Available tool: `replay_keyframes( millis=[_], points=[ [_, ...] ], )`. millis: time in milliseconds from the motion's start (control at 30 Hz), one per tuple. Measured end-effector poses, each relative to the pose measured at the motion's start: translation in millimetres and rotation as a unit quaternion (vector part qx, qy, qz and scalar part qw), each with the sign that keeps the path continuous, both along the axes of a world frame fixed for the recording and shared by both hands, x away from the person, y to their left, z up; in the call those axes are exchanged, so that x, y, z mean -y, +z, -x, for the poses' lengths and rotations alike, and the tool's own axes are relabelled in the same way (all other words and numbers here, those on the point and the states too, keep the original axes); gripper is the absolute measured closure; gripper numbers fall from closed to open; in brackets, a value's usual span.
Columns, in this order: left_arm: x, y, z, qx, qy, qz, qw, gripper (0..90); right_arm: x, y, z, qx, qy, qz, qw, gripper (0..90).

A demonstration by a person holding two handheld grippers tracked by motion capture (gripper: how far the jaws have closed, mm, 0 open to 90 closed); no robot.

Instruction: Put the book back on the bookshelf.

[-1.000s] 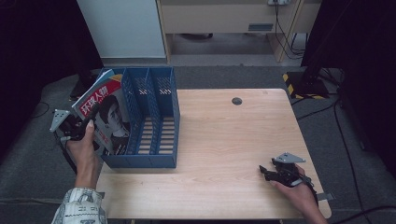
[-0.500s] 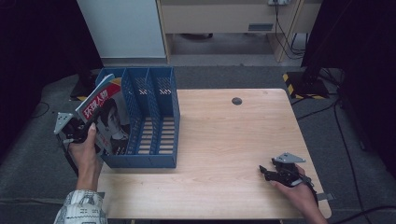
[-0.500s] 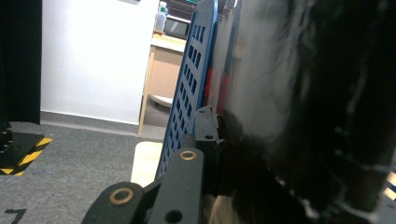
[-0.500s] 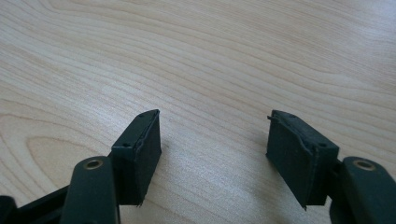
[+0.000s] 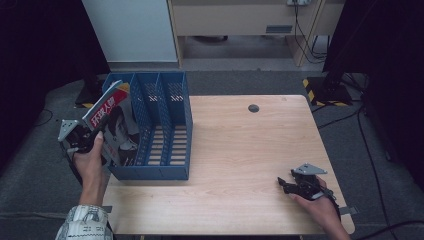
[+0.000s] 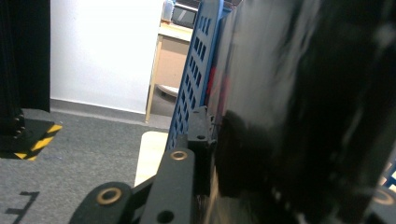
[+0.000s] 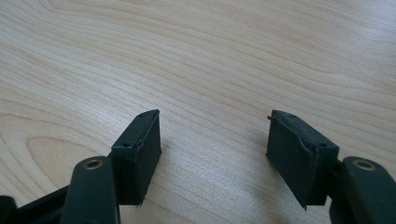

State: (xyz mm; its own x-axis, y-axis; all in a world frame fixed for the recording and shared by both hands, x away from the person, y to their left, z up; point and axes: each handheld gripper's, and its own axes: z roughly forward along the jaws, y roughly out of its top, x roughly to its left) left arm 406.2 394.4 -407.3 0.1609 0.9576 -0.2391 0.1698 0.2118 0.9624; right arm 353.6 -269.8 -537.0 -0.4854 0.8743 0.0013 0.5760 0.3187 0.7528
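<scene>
We see the left gripper [image 5: 82, 140] off the desk's left edge, beside the left wall of the blue file rack [image 5: 172, 170]. The rack stands on the desk [image 5: 240, 150] at its left edge, with its near wall close to the near-left corner. A magazine [image 5: 116, 125] stands in the rack's leftmost compartment, tilted, with its top edge leaning out to the left over the rack's wall. Its cover bears a red band with white characters and a dark portrait.

In the left gripper view, the magazine's glossy dark cover [image 6: 303, 116] lies between the jaws, and the near jaw's pad sits right at the cover's surface. The jaws have just been opening, with the magazine between them. We cannot tell from these views whether the pads press on the cover at this instant.

The right gripper [image 5: 295, 186] rests in the person's right hand near the desk's near-right corner, well apart from the rack. In the right gripper view its two black pads [image 7: 140, 149] stand parted above bare wood grain, with nothing between them.

A small dark round grommet [image 5: 253, 108] sits near the desk's far edge, right of the rack.
</scene>
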Motion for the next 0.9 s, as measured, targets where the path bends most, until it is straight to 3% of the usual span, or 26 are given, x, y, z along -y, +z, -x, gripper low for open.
replay_keyframes(
  millis=[233,500,600,733,900],
  points=[
    [-2.4,19.4,-1.2,0.007,0.003,-0.008,0.9999,69.8,0.0,0.0,0.0,0.0,0.0,0.0,1.0,35.1],
    [0.0,38.9,-8.6,-0.026,0.003,-0.041,0.9988,68.8,0.0,0.0,0.0,0.0,0.0,0.0,1.0,35.0],
    [0.8,40.7,-11.7,-0.034,0.0,-0.036,0.9988,71.5,0.0,0.0,0.1,-0.001,0.0,0.0,1.0,35.0],
    [0.9,40.4,-14.2,-0.045,-0.011,-0.023,0.9987,82.9,0.0,0.0,0.1,-0.001,0.0,0.0,1.0,35.0],
    [-3.0,40.1,-12.2,-0.043,-0.009,-0.008,0.999,85.1,0.0,0.0,0.2,-0.001,0.0,0.0,1.0,35.0]
  ],
)
